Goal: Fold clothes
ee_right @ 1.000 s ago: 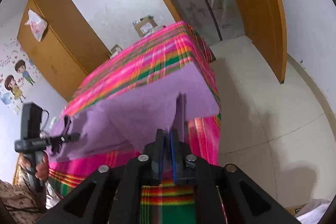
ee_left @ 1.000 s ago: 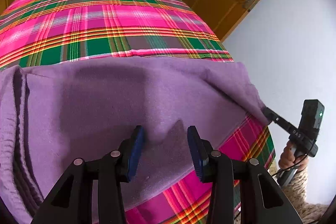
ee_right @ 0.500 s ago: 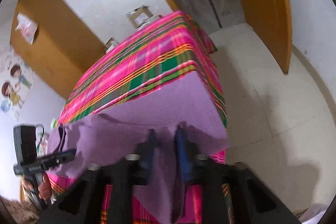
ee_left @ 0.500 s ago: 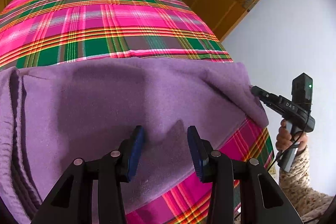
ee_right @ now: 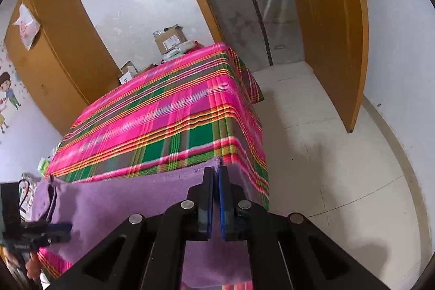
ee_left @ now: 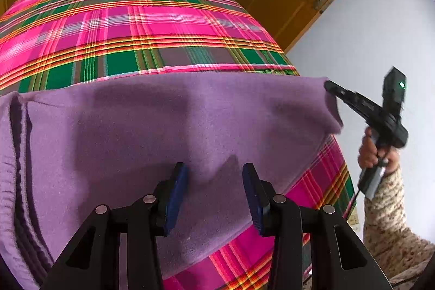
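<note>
One purple fleece garment (ee_left: pixel 168 127) lies across the near end of the plaid-covered surface (ee_left: pixel 141 26), its left side cut off by the picture edge. My left hand-held gripper (ee_left: pixel 214 181) hovers over it, released, pads apart. My right hand-held gripper (ee_right: pixel 216 181) is clenched on the garment's far right corner. Several cardboard boxes (ee_right: pixel 170 40) sit beyond, contents hidden.

Purple garment (ee_left: pixel 168 127) fuzzy matt fleece; plaid tablecloth (ee_left: pixel 152 26) smooth woven cloth; door (ee_right: pixel 334 26) glossy wood.
</note>
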A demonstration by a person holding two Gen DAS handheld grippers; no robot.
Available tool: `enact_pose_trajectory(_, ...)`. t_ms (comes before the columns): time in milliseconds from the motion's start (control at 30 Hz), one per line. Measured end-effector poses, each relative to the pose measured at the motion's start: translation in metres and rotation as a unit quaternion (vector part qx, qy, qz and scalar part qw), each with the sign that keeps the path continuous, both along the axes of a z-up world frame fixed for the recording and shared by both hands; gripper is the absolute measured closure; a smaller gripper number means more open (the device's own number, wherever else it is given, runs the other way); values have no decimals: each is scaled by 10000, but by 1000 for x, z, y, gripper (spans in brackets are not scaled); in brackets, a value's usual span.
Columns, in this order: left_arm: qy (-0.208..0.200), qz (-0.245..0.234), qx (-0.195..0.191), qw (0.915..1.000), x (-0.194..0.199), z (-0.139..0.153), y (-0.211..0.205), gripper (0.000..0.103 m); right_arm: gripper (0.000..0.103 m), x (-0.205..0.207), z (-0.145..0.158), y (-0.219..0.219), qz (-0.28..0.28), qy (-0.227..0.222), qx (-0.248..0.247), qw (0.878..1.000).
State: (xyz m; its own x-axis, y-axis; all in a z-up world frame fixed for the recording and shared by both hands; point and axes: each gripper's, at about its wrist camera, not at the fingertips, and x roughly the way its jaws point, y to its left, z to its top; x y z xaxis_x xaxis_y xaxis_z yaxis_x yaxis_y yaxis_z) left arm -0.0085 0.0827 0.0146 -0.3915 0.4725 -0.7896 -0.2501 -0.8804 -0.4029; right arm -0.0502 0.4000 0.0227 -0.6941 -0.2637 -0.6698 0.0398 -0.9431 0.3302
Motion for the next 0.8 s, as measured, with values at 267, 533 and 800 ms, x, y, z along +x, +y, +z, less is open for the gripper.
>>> enact_pose_trajectory(267,-37,-27,47,10000,-2,-1,-2,59,99,-18,-18,5,-154,-305,110,9994)
enact_pose_trajectory(533,-22,-37,42,10000,-1,0,0,59,92,12,-15,35,-531,-339,-611,9961)
enact_pose_trajectory(800,24,-104,32,9999,0,3,6,59,58,58,-34,49,-642,-354,-1450,9867)
